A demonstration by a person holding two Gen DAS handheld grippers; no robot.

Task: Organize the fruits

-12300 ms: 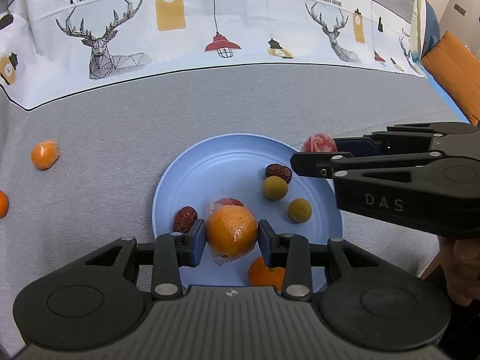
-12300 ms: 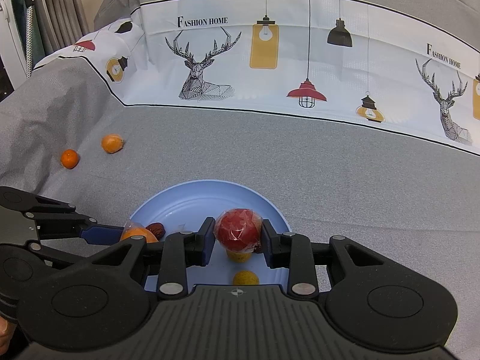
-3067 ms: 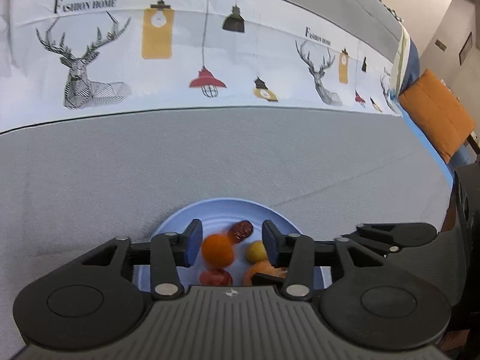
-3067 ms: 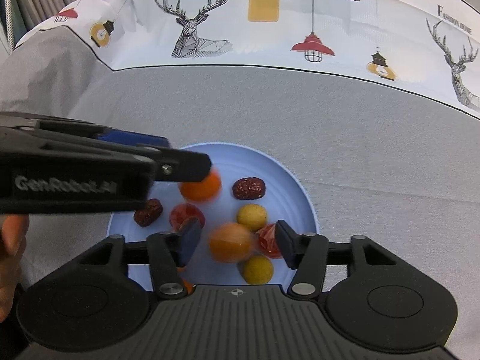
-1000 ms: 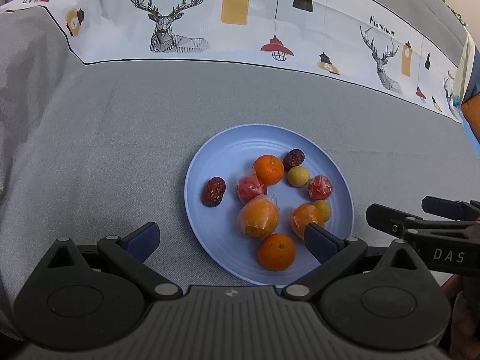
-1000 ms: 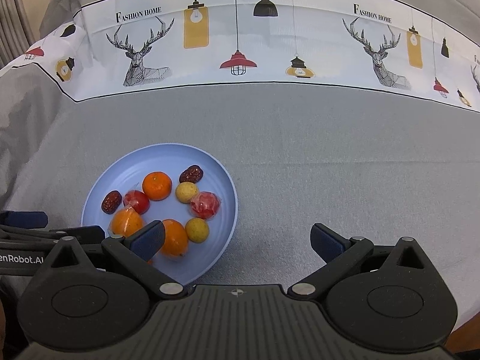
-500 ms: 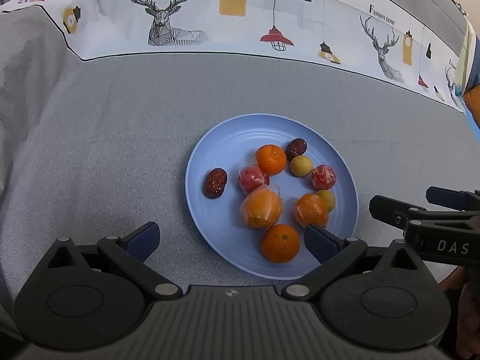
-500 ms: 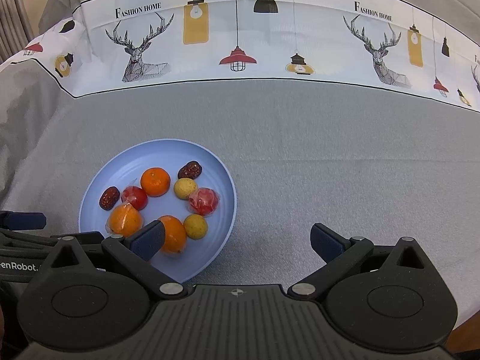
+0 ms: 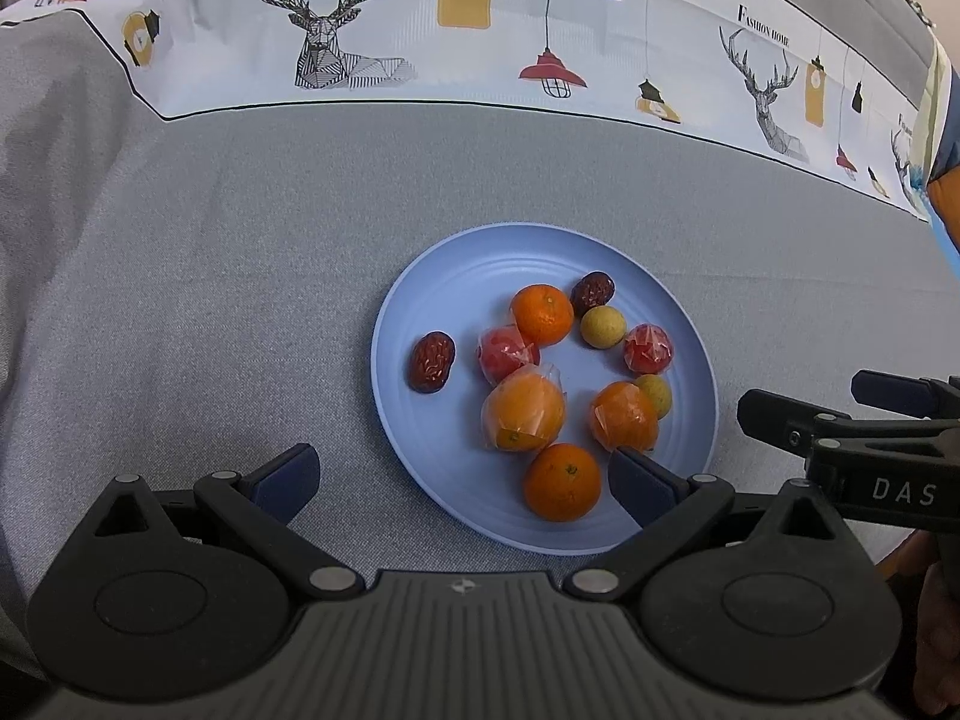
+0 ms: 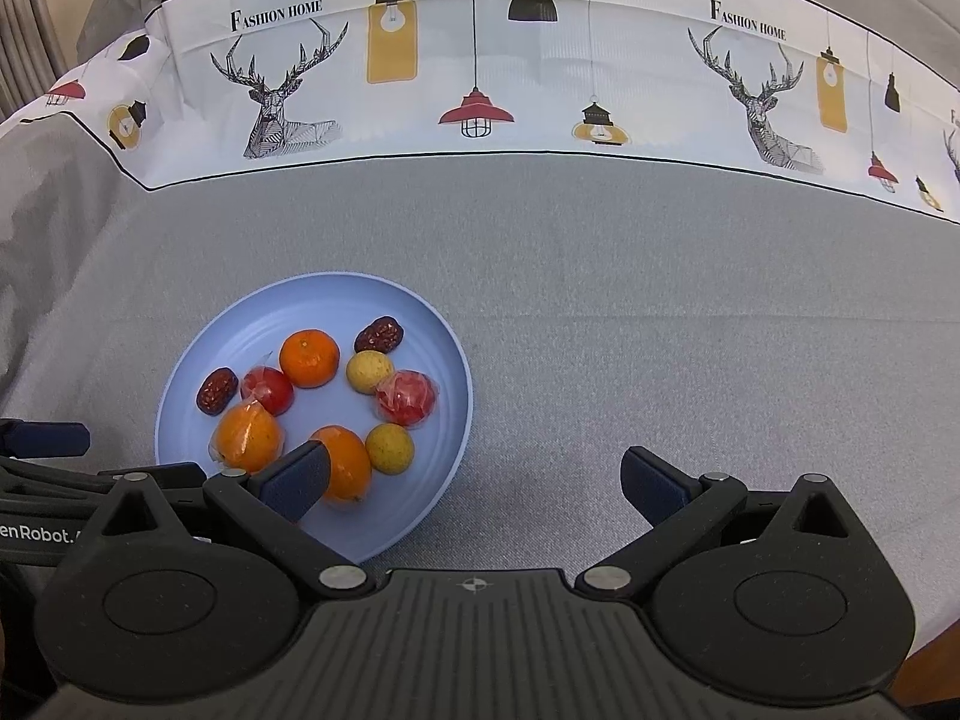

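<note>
The blue plate (image 9: 414,276) of fruit is now seen nearer; both hand-held grippers, left (image 9: 462,477) and right (image 10: 474,477), are spread apart, empty.

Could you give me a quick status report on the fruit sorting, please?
Left claw open, empty. Right claw open, empty. All visible fruit on the blue plate: oranges, red fruits, dates, yellow ones. Nothing in the way on the grey cloth.

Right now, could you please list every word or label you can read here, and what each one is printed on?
"FASHION HOME": on the white printed cloth band, twice in the right wrist view.
"DAS": on the right gripper, seen from the left wrist.
"enRobot.": on the left gripper, cut off at the picture's edge.
Nothing else is readable.
</note>
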